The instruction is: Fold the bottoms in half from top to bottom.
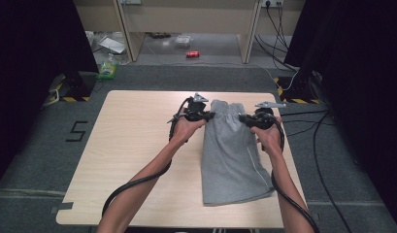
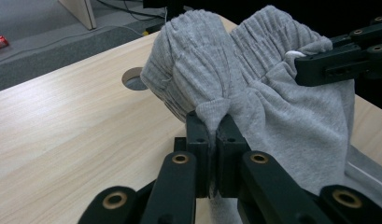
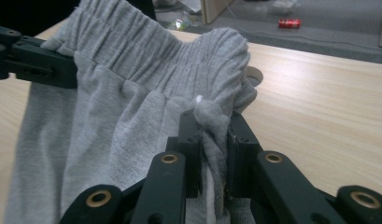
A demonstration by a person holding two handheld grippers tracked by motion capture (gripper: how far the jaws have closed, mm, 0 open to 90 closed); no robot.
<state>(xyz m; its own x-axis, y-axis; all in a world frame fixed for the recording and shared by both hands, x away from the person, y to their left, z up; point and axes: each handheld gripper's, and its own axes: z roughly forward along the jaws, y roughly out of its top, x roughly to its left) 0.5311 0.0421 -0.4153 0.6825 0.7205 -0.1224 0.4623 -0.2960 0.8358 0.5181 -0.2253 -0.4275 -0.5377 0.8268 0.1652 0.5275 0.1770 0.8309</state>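
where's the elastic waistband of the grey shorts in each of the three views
High view: the waistband sits at the far end of the grey shorts, stretched between the left gripper and right gripper.
Left gripper view: the waistband bunches at top centre, above the jaws.
Right gripper view: the waistband runs across the upper left.
Shared landmark: the round hole in the table, just beside the waistband in both gripper views.

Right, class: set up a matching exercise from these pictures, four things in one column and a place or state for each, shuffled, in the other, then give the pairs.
Things:
1. grey shorts
2. left claw
3. red can
4. round hole in the table

Places or states:
A. on the floor beyond the table
B. clamped on one end of the waistband
C. beside the bunched waistband
D. lying lengthwise on the table, waistband end lifted

Pairs: 1-D, 2-B, 3-A, 4-C
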